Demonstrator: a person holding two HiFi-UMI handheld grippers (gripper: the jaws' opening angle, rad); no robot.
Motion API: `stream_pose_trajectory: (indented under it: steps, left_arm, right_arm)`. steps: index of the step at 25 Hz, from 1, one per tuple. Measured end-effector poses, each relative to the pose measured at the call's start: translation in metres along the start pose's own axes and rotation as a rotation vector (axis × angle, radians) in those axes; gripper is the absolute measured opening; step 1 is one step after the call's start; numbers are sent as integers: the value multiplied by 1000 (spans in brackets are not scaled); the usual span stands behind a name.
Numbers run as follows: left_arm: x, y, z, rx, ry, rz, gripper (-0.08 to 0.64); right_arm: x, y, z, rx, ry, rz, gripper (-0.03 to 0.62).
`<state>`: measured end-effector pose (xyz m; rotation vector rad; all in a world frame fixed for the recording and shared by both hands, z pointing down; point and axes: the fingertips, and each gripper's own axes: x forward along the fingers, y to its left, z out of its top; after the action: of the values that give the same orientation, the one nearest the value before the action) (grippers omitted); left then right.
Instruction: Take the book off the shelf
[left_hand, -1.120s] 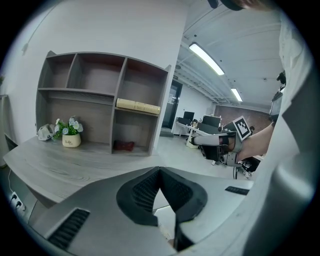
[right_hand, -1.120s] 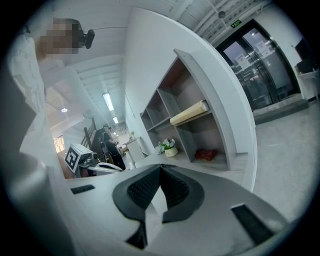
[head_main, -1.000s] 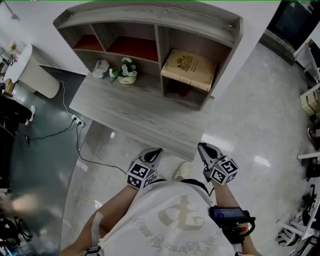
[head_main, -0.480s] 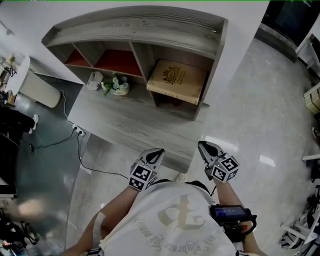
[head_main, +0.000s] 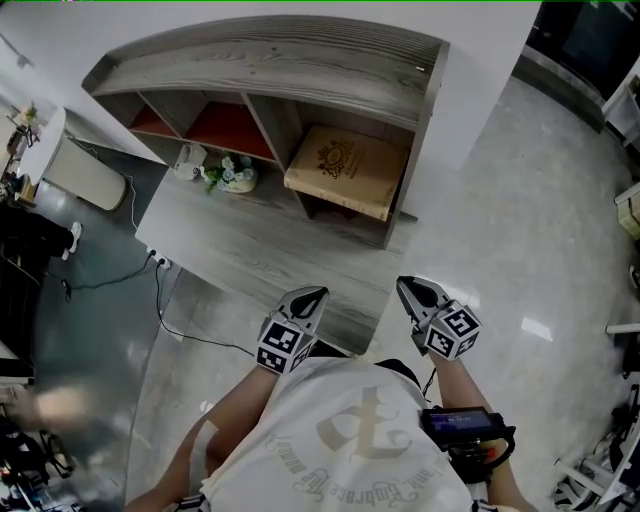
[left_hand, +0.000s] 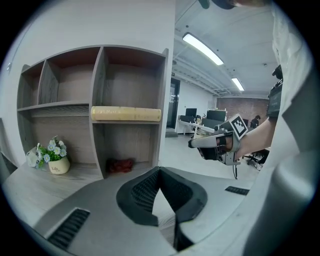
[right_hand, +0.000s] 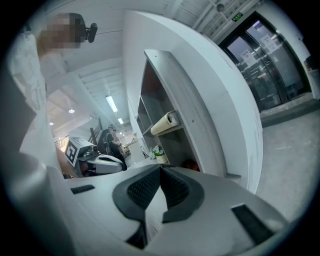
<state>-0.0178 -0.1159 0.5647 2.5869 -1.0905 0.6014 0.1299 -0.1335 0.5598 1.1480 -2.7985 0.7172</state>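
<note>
A tan book (head_main: 350, 170) with a gold emblem lies flat on the middle board of the right compartment of a grey wooden shelf unit (head_main: 270, 50). The left gripper view shows the book (left_hand: 125, 114) edge-on, and the right gripper view shows the book (right_hand: 165, 122) from the side. My left gripper (head_main: 312, 295) is shut and empty, held at the near edge of the desk (head_main: 250, 240). My right gripper (head_main: 408, 287) is also shut and empty, just off the desk's corner over the floor. Both point toward the shelf and are well short of the book.
A small flower pot (head_main: 232, 175) and a white trinket (head_main: 188, 158) stand in the lower left bay. Something red (left_hand: 120, 165) lies under the book's board. A white bin (head_main: 85, 170) and a floor cable (head_main: 170, 300) lie to the left, with glossy floor to the right.
The shelf and book have slid lower and left in the head view as I came nearer. Both grippers travelled along with me and stayed shut.
</note>
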Motion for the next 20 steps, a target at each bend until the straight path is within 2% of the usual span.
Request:
stream_pose_trajectory:
  steps: [10, 16, 20]
  left_arm:
    - [5, 31, 35, 54, -22, -20, 14]
    - [11, 50, 55, 195, -28, -36, 14]
    - [13, 61, 62, 297, -10, -17, 15]
  right_arm:
    - [9, -1, 20, -1, -47, -59, 5]
    - [15, 6, 26, 1, -68, -105, 5]
    - [14, 10, 33, 1, -91, -135, 4]
